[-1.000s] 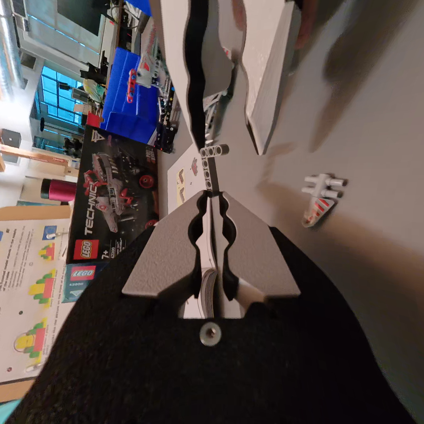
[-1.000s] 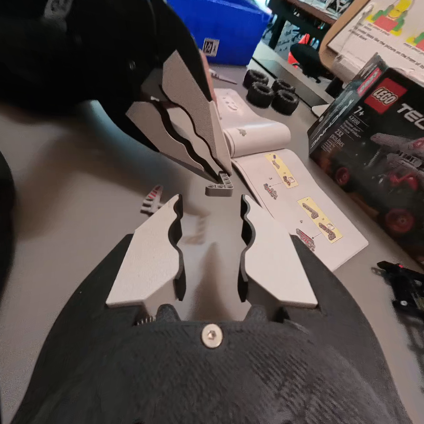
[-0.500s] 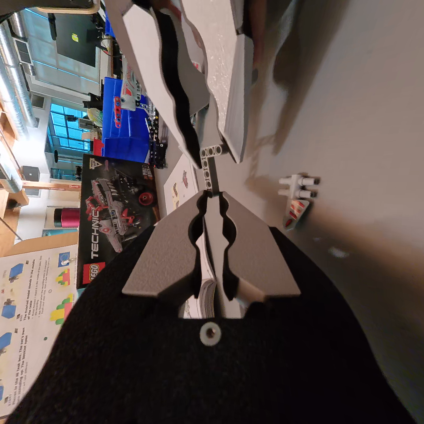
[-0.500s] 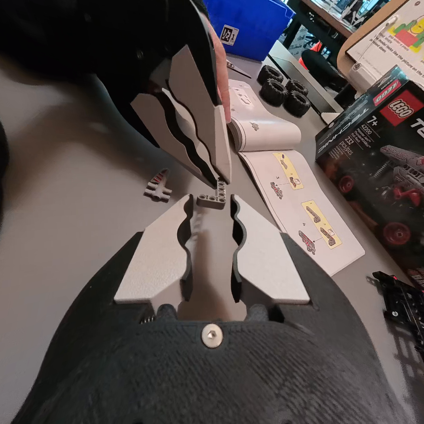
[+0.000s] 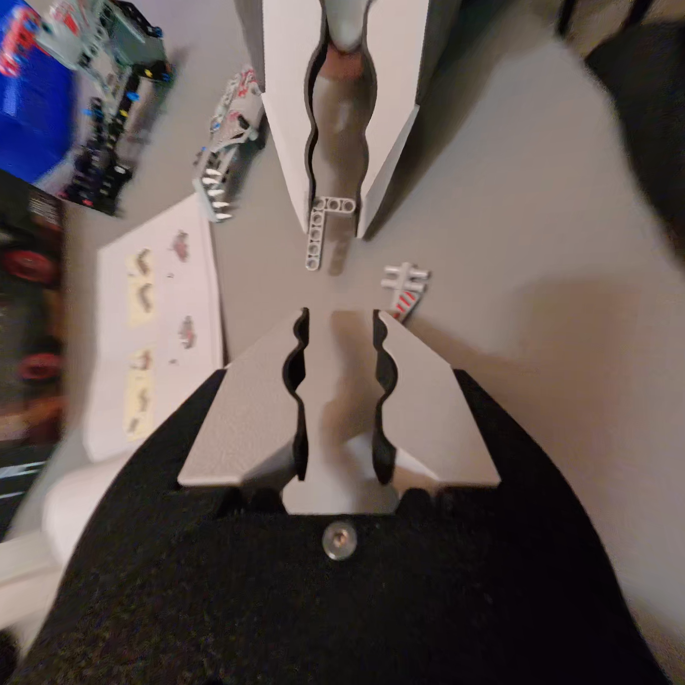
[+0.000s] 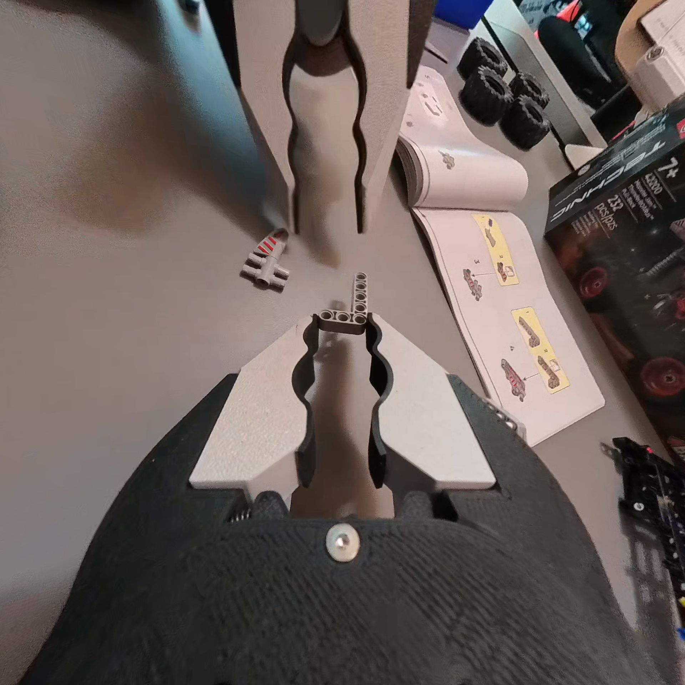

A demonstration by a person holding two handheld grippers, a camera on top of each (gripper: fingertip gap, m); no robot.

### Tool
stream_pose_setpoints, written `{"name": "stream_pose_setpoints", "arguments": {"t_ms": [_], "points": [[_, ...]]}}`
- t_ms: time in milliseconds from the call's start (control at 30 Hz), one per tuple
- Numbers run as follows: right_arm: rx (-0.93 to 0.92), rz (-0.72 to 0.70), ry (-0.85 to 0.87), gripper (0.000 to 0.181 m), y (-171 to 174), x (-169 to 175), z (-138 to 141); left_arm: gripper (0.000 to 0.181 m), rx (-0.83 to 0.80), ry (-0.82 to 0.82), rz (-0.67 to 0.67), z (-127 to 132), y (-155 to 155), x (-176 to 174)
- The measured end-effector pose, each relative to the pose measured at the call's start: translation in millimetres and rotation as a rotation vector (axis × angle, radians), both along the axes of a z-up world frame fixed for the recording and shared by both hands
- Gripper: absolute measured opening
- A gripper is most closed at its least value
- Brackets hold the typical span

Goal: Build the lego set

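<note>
Grey table (image 6: 111, 333): R claw (image 6: 341, 319) pinching L-beam (image 6: 350, 309); L claw (image 5: 339, 313) spread, empty.

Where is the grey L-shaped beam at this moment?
The grey L-shaped beam is clamped by its short arm between the fingertips of the right gripper, above the table, right of the small grey connector piece and left of the open instruction booklet.
</note>
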State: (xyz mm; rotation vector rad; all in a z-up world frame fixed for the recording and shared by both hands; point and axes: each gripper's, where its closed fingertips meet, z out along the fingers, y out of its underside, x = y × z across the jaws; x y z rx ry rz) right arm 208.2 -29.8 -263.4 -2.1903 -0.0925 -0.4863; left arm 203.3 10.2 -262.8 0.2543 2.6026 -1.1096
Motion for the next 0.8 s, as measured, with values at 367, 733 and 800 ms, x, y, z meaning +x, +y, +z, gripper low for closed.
{"name": "stream_pose_setpoints", "arguments": {"t_ms": [367, 733, 800], "points": [[-0.016, 0.054, -0.073, 0.024, 3.4, -3.2, -1.9, 0.011, 0.099, 0.287, -0.105, -16.8, -7.8, -34.4], [-0.013, 0.094, -0.077, 0.024, 5.3, -6.8, -1.7, 0.011, -0.183, 0.68, -0.102, 21.8, -21.6, -33.9], [-0.011, 0.11, -0.085, 0.024, 6.0, -9.0, -1.4, 0.011, -0.21, 0.774, -0.124, 28.9, -21.0, -34.1]]}}
